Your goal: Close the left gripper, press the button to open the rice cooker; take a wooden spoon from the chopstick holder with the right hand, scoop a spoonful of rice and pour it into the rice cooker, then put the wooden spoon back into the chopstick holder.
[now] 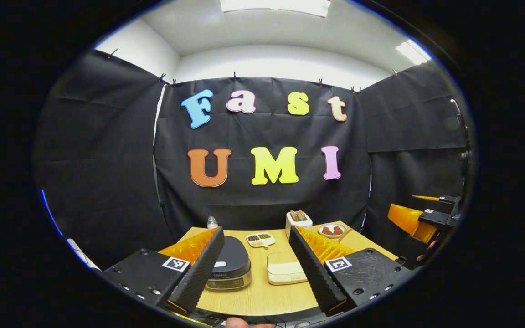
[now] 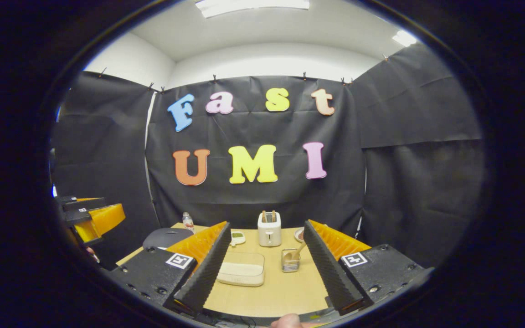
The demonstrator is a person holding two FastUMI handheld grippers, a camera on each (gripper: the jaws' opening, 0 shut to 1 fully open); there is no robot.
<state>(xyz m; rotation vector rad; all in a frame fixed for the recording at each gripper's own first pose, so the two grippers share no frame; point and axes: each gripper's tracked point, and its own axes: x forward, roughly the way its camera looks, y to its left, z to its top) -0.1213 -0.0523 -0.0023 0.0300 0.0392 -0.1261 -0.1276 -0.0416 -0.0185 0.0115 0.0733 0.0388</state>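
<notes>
The rice cooker [image 1: 228, 266], dark lid down on a silver body, sits on the wooden table just past my left gripper's left finger; its lid [image 2: 167, 237] also shows at the left of the right gripper view. A shallow cream container of rice [image 1: 285, 269] lies to its right [image 2: 243, 269]. A wooden spoon [image 2: 300, 250] leans in the small chopstick holder [image 2: 290, 260], ahead of my right gripper's right finger. My left gripper [image 1: 256, 232] is open and holds nothing. My right gripper [image 2: 267, 224] is open too, hovering at the table's near edge.
A white toaster [image 2: 269, 229] stands at the back of the table [image 2: 280, 291]. Near it are a small dish of beans [image 1: 261, 238], a plate of reddish pieces [image 1: 332, 230] and a small bottle [image 1: 212, 222]. Black cloth walls close in the table.
</notes>
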